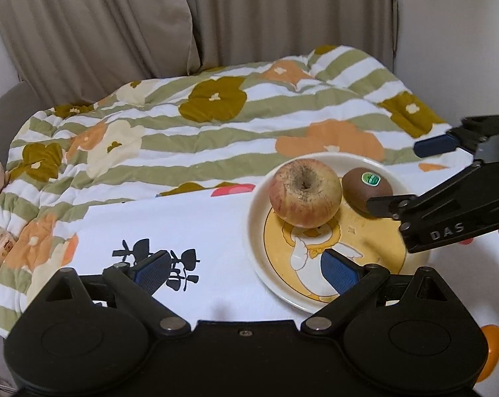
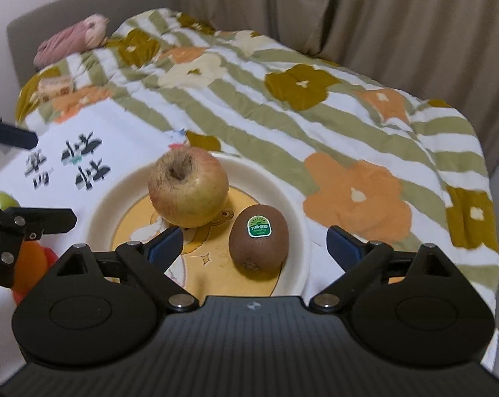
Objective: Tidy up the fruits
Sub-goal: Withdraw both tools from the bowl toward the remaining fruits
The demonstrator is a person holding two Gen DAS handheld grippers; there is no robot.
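Note:
A cream plate (image 1: pixel 255 228) with a cartoon duck print sits on a white cloth. On it stand a yellow-red apple (image 1: pixel 305 192) and, to its right, a brown kiwi (image 1: pixel 365 188) with a green sticker. My left gripper (image 1: pixel 246 273) is open and holds nothing, with its right blue pad over the plate's near rim. In the right wrist view the apple (image 2: pixel 188 187) and kiwi (image 2: pixel 258 237) lie on the plate (image 2: pixel 113 192). My right gripper (image 2: pixel 254 244) is open, with the kiwi between its fingers and clear of both pads.
A flowered striped quilt (image 1: pixel 216 122) covers the bed behind the plate, with beige curtains beyond it. Orange fruits (image 2: pixel 34 261) and a green one (image 2: pixel 4 200) lie left of the plate. A pink plush (image 2: pixel 74 39) rests at the far left.

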